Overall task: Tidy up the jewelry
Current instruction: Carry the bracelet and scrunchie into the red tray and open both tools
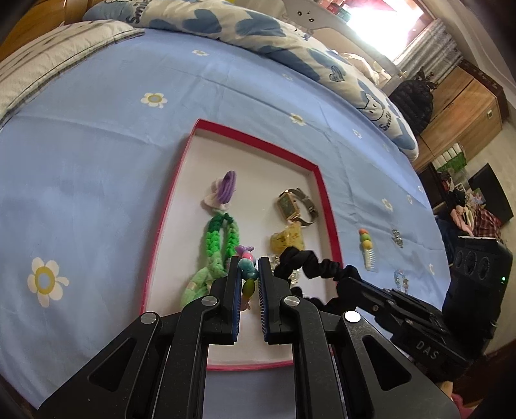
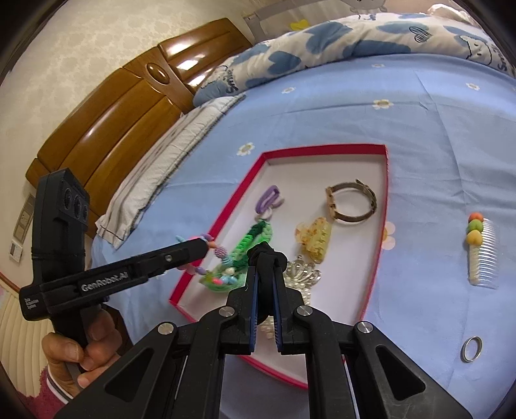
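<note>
Left wrist view: my left claw [image 1: 249, 277] pinched on a beaded bracelet [image 1: 247, 274], poised above the near-left part of the red-rimmed tray [image 1: 325, 199]. My right claw [image 2: 265, 258] clamped on a black scrunchie [image 2: 266, 253], over the tray's near middle. Both loads hang above the tray floor; release looks like the coming move. Outside, on the bed to the right: comb [image 2: 480, 254], ring [image 2: 471, 348]; right claw nearer. Readable: "GenRobot.AI", "DAS"; "Smile" on quilt [image 1: 258, 29].
</note>
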A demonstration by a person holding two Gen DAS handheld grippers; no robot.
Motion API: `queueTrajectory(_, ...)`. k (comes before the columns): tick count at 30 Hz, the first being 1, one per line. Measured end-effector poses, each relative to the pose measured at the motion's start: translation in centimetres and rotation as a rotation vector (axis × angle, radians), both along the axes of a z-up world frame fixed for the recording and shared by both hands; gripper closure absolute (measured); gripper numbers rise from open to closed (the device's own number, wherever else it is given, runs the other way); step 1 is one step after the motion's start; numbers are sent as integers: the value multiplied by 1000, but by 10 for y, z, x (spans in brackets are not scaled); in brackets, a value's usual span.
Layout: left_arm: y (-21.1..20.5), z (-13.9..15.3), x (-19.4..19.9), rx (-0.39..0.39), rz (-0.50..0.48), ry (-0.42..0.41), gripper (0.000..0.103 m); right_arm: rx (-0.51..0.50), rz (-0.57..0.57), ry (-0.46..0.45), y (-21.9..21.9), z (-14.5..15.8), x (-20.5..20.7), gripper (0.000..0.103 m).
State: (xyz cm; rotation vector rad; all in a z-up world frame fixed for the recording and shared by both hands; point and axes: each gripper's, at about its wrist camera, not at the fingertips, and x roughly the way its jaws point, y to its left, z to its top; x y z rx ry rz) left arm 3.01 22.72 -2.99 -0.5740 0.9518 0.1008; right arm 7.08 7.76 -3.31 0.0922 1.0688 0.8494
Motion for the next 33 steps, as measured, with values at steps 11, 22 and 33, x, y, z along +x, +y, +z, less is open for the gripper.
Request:
queueTrajectory(11,12,-30,4,52,41,91,95,-68,-31,32,-5,-25,13,91)
queueTrajectory(22,15,-39,4,74,56,140,90,-96,-22,50,-1,-34,15,82)
queueTrajectory(33,8,-30,0,93,47,134,71,-65,-31,42,-7,-26,11,62)
